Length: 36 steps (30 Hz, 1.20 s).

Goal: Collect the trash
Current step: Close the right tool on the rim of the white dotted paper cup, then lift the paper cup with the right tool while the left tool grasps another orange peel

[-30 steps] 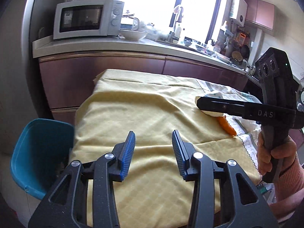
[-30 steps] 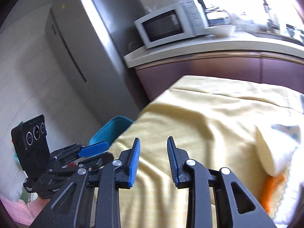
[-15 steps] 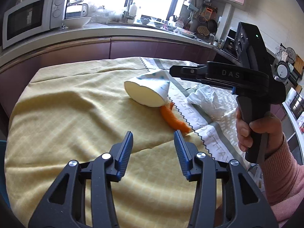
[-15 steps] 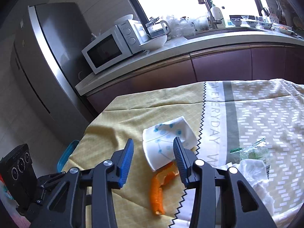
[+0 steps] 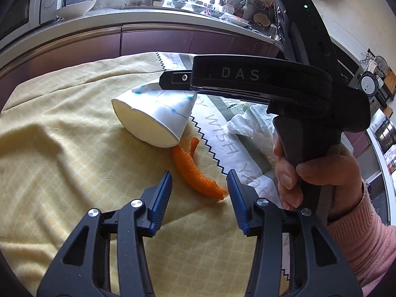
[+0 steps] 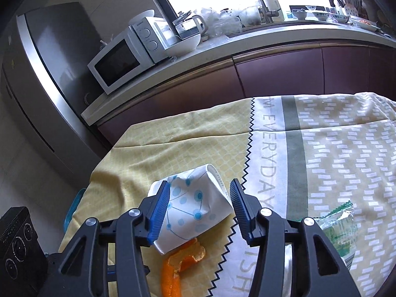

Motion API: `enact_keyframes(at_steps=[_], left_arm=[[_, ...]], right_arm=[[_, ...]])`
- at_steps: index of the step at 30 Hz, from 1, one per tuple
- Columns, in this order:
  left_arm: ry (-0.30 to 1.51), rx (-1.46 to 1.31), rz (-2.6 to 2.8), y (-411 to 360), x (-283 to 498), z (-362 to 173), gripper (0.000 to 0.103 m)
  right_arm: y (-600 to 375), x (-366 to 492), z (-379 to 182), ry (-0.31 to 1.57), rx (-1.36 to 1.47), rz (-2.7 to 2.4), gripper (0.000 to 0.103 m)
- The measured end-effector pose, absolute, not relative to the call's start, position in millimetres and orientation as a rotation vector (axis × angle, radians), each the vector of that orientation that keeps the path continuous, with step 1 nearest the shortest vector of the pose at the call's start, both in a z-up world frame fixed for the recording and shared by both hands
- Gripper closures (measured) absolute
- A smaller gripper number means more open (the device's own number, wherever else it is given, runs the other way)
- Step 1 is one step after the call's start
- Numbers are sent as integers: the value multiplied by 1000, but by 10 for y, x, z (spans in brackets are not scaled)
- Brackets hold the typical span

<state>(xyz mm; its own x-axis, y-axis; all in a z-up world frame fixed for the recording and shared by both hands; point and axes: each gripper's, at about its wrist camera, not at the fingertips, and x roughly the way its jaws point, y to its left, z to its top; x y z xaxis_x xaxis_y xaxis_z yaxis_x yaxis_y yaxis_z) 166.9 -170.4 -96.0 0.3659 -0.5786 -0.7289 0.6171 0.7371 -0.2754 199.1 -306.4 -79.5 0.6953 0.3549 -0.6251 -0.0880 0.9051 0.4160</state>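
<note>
On the yellow tablecloth [image 6: 153, 148], at twelve o'clock from our right gripper [image 6: 200, 206], lies the crushed white paper cup [image 6: 195, 205] with blue dots: light, soft. Its jaws are opening around the cup's body without pressing; we should pinch its sides gently. The left gripper [image 5: 200, 193] is open and empty.

One crushed paper cup [image 6: 195, 205], one orange peel [image 5: 195, 173], one plastic bag [image 5: 255, 121], one green wrapper [image 6: 339, 220]

1. Left wrist view: sits just behind the left tongs [image 5: 199, 193], looks forward and down over the cloth-covered worktop [image 5: 61, 163], close up; kitchen counter across the background.
2. Right wrist view: sits behind the right tongs [image 6: 200, 208], angled down over the same worktop [image 6: 346, 153], facing the microwave [image 6: 123, 57] and counter.
3. Shared: crushed paper cup [image 5: 158, 116] [image 6: 195, 210], orange peel [image 5: 195, 170] [image 6: 178, 264], cloth. Left view also catches the right tongs' body from the side.
</note>
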Motion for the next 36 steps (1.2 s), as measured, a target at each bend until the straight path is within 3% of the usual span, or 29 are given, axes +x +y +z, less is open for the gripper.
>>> enact_keyframes(at_steps=[5,7,15,36], left_arm=[[965,18,-773,-1698,1775,-1052,72],[967,9,-778,-1692,1791,-1053,77],[944,17,-748,-1595,1772,-1020,81],[817,1,-592,-441,1345,-710,83]], right_arm=[[-3066,2012,-854,786,377,267,57],[-3060,2000,-867,789,379,273,64],[-3038,1891,-803,764,370,311,88],[-2787,1619,-600,679,459,417,89]])
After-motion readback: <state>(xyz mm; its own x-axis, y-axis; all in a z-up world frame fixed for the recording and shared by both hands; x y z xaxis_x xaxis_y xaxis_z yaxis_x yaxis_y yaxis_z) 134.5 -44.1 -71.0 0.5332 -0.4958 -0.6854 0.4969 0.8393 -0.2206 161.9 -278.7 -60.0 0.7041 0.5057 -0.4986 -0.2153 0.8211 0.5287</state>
